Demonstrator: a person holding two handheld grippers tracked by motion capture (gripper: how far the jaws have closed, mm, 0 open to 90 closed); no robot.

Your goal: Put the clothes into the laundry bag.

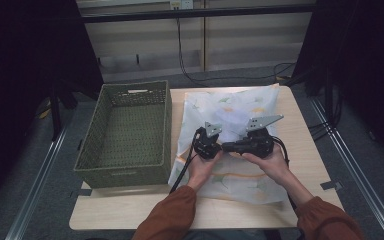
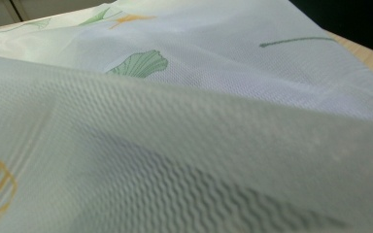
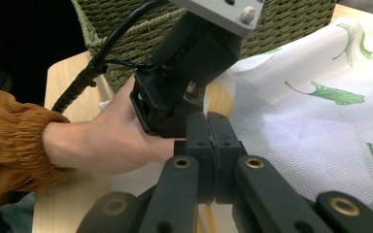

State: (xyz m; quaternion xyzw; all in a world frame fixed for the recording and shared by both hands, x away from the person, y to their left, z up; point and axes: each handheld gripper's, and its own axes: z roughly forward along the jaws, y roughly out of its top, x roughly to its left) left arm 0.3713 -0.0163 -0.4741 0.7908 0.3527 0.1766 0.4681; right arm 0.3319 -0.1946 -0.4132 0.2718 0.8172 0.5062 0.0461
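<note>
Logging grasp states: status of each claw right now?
Left claw: cannot tell; cloth drapes over its camera.
Right claw: jaws pressed shut; whether cloth is pinched cannot be told.

Rust-orange corduroy sleeves (image 1: 172,212) with gathered, elastic cuffs on both forearms. Left gripper (image 1: 207,142): boxy matte-black housing, grey three-cornered plate on top fixed with silver screws, black ribbed cable (image 3: 80,82) trailing from its back. Right gripper (image 1: 247,145): same black build, a like grey plate (image 1: 263,121) with small holes, black cable looping off its far side. Black jaws in the right gripper view, carried on flat linkage arms with brass-ringed pivot pins (image 3: 181,162).
</note>
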